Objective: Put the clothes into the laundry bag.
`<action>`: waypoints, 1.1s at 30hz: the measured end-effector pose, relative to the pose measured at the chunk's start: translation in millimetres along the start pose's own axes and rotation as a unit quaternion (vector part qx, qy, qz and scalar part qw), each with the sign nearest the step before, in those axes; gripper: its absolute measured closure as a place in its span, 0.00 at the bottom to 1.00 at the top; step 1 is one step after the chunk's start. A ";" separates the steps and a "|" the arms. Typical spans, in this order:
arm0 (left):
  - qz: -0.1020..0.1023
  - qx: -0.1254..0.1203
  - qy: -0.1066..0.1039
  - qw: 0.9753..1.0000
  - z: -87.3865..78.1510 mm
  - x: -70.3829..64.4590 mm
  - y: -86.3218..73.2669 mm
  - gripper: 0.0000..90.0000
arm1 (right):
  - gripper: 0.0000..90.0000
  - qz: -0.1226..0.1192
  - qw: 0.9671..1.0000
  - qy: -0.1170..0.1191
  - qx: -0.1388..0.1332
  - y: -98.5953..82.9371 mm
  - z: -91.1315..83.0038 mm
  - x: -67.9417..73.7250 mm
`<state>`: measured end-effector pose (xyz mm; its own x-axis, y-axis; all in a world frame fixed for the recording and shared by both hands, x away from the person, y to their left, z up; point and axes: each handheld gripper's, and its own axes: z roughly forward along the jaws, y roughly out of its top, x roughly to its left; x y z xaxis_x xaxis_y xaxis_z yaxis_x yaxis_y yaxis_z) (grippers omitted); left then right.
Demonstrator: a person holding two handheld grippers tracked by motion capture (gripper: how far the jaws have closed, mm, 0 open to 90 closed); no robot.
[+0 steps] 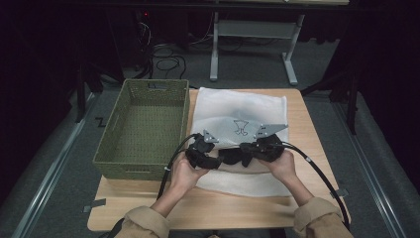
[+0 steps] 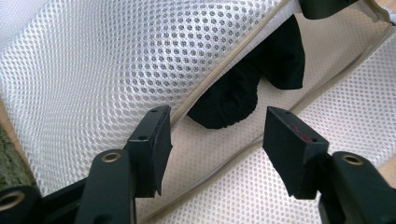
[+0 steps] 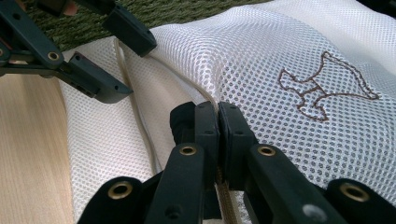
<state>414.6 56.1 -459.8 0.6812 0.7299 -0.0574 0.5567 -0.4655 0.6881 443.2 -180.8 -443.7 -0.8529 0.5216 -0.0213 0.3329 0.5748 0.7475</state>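
White mesh forms the one laundry bag (image 1: 237, 111) lying flat on the wooden desk (image 1: 307, 129), just beside one green woven basket (image 1: 143, 126) at its left. The bag's long axis runs from the near edge of the desk toward the far edge, and its zipped opening (image 2: 219, 74) faces the person. A brown outline figure (image 3: 322, 88) is stitched on its upper panel.

Two grippers work at the near edge of the bag. The right gripper (image 3: 218, 126) has its fingers clenched on the upper mesh edge along the zip line, lifting it. The left gripper (image 2: 215, 135) has its fingers spread apart, released, and aimed into the opening. One black garment (image 2: 252, 79) lies partly inside the opening, under the raised mesh. Two hands (image 1: 185, 171) hold the grippers close together.
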 end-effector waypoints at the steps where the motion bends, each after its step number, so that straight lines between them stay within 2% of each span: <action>1: 0.003 -0.001 -0.001 1.000 1.2 -0.6 0.0 0.45 | 0.98 0.001 1.000 0.001 0.000 -0.3 0.2 0.1; 8: 0.011 0.000 -0.005 1.000 7.4 -4.9 0.3 0.42 | 0.98 0.016 1.000 0.010 -0.009 -8.7 0.1 -2.6; 14: 0.033 0.011 0.030 0.999 13.8 -8.6 0.0 0.43 | 0.97 0.017 1.000 0.015 -0.003 -13.8 0.9 -1.9; 17: 0.036 0.015 0.045 0.998 15.6 -8.4 -0.4 0.44 | 0.97 0.018 1.000 0.020 -0.001 -17.1 2.1 -2.4; 21: 0.039 0.022 0.052 0.998 18.8 -7.8 -1.2 0.46 | 0.97 0.022 0.999 0.025 0.004 -21.6 3.5 -1.9; 26: 0.035 0.036 0.042 0.998 22.7 -5.8 -3.0 0.55 | 0.97 0.022 0.999 0.031 0.015 -24.7 7.0 -0.2; 33: 0.040 0.058 0.028 0.997 24.2 -4.8 -6.9 0.82 | 0.96 0.020 0.999 0.036 0.026 -32.8 13.4 0.7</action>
<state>419.1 43.7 -481.8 0.6996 0.7136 0.0366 0.5552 -0.5752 0.6008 437.1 -190.8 -477.1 -0.8648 0.4987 0.0579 0.3862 0.5871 0.7115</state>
